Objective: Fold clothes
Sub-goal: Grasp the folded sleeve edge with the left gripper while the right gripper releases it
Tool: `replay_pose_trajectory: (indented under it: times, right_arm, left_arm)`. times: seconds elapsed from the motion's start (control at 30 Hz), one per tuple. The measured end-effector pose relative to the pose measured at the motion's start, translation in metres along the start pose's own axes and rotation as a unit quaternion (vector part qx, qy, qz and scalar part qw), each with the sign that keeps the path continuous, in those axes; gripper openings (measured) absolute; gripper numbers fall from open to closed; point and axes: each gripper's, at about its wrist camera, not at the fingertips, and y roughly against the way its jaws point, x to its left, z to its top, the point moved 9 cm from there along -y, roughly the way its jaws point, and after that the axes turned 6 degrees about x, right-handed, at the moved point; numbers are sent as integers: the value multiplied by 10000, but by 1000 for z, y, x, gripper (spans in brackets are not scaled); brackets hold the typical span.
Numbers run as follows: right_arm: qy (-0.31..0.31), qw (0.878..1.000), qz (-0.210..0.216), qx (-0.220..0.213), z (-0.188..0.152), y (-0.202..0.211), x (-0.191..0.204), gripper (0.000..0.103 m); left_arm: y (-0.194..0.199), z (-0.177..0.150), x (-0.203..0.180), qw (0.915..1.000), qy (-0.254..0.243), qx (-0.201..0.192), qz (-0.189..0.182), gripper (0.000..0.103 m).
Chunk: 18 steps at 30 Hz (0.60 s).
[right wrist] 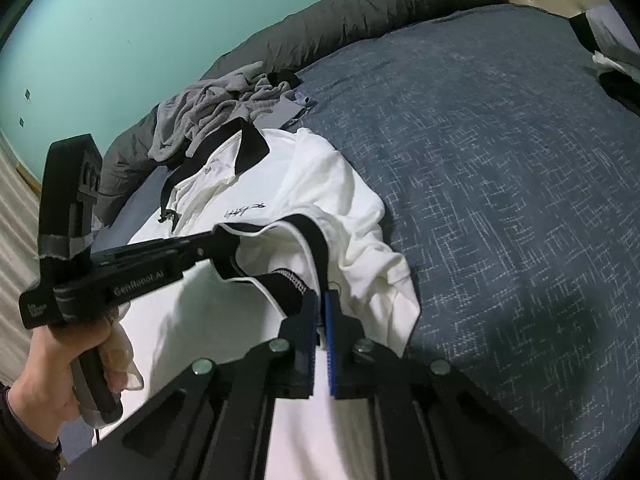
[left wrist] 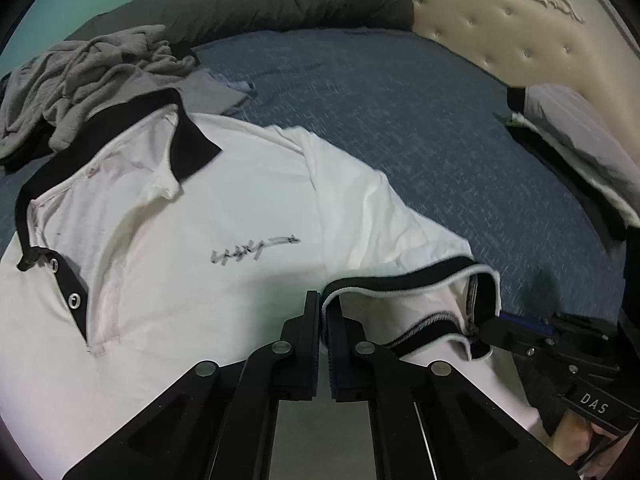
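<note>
Teal wall (right wrist: 120, 20) and a cream tufted headboard (left wrist: 500, 28) frame a bed covered in a blue-grey woven bedspread (left wrist: 400, 120), with a rolled dark grey quilt (left wrist: 280, 0) along its far side. A crumpled grey garment (left wrist: 92, 76) lies heaped just beyond the collar of the white polo shirt with black collar and trim (left wrist: 240, 200), which is spread face up on the bedspread, its long axis running from the collar at far left toward the viewer. Its black-banded sleeve cuff (left wrist: 408, 280) is drawn up over the chest between both tools. The left gripper (left wrist: 323, 304) is clenched on the cuff's near end; the right gripper (right wrist: 323, 308), held to its right, is clenched on the other end of that cuff. Judging by this, the sleeve is due to fold inward, toward the placket, so both hands would carry it leftward together.
</note>
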Motion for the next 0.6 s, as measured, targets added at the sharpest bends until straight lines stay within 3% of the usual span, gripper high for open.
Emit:
replay_pose_trajectory:
  times: [0.23, 0.6]
  right_arm:
    - [73, 9998, 171, 102, -5, 3, 10, 2]
    - [97, 9982, 283, 518, -19, -2, 20, 2]
  left_arm:
    - [13, 5, 25, 9986, 496, -153, -100, 3]
    - [5, -9, 36, 9981, 607, -55, -26, 3]
